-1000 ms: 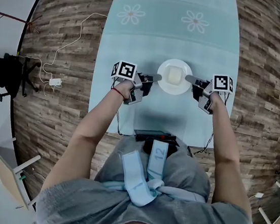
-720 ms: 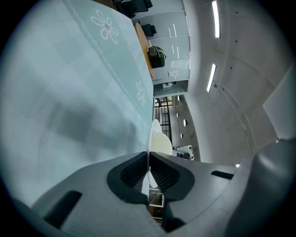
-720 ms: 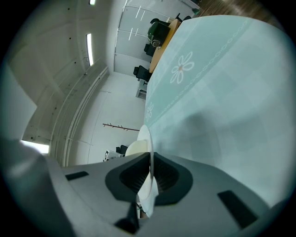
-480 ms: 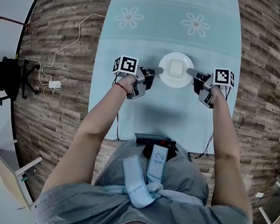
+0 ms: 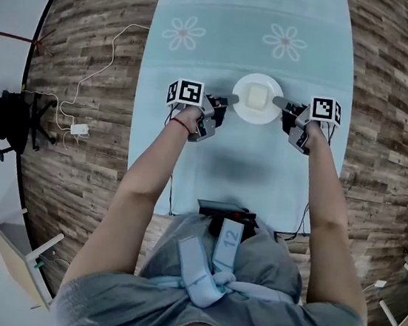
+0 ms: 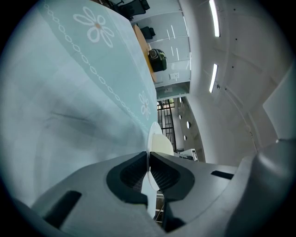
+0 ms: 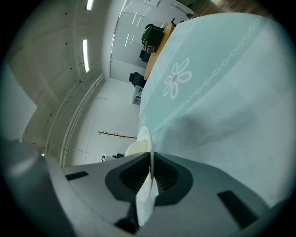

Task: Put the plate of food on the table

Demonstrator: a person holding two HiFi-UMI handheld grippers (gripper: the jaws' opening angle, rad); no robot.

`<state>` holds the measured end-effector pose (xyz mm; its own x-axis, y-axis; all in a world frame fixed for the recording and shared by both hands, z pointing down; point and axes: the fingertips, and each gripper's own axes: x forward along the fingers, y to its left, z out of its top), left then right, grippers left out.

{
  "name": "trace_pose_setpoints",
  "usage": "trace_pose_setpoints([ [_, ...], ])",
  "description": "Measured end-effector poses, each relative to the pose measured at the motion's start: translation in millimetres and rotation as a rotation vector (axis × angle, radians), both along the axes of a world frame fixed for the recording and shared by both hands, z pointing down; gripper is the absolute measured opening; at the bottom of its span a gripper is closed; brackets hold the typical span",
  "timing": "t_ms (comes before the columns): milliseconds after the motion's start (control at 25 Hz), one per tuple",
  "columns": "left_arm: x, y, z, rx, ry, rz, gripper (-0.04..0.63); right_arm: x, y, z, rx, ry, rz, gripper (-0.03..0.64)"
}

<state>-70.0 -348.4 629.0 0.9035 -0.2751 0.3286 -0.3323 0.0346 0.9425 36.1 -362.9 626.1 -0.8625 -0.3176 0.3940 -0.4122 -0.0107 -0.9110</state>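
One table [image 5: 234,162] with a pale blue cloth [image 5: 247,8] and two flowers [image 5: 184,33] printed on it. One white plate [image 5: 238,105] over the middle of the table, with one pale block of food [image 5: 257,96] on top; hard to tell if touching the cloth or just above it. Two grippers: left gripper [image 5: 231,99] at the plate's left rim, right gripper [image 5: 277,101] at its right rim, one marker cube [image 5: 186,92] on each. Only in the head view: the whole round plate from above, two bare arms [image 5: 142,180], the wood floor [image 5: 393,86] and one little white box [image 5: 79,129] on it. Only in the left gripper view: jaws closed tight on the thin rim, plate [image 6: 151,134] seen edge-on, food [image 6: 163,144] just past it, two long ceiling lights [image 6: 213,76]. Only in the right gripper view: jaws pinched shut on the other rim, plate [image 7: 144,136] edge-on again, one flower [image 7: 175,78] on the cloth, one bare coat rack [image 7: 115,135] far back.
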Motion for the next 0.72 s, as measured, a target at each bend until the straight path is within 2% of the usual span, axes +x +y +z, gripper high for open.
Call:
trace_pose_setpoints([
  [360,-3,-45,27,0.011,-0.033,-0.042,0.028,-1,-38,27,-0.002,0.017,0.054,0.038],
  [720,-6,-56,46,0.06,-0.038,-0.082,0.028,-2,-46,47,0.012,0.04,0.058,0.038],
])
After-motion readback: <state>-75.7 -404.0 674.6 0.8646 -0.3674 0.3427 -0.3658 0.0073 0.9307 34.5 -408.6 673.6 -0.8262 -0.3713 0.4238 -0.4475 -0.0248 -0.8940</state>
